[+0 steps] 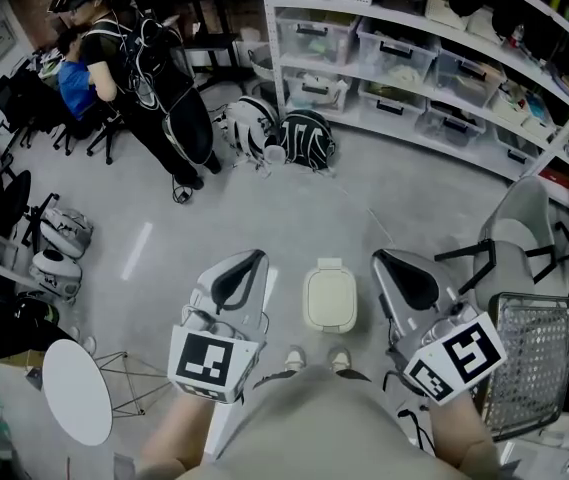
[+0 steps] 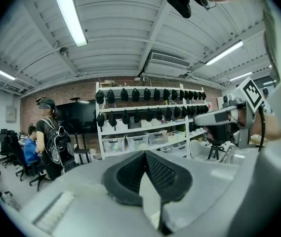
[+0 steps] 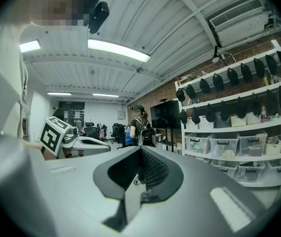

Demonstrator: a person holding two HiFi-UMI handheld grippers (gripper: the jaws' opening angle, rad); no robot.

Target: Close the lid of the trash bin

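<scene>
At bottom centre of the head view, the trash bin [image 1: 329, 298] is seen lid-down between the left gripper [image 1: 252, 260] and right gripper [image 1: 382, 260]. Both are squeezed closed, nothing held.

From my feed I see white shelving [image 1: 273, 48] lined with clear storage bins [image 1: 396, 50]. A black-and-white backpack [image 1: 307, 138] and a paler bag [image 1: 251, 123] lie on the floor at its near end. A standing person in black [image 1: 149, 78] is just beside a seated person in blue [image 1: 72, 86] at far left, a round white table [image 1: 76, 390] sits lower left, and a wire mesh basket [image 1: 531, 363] lower right.
</scene>
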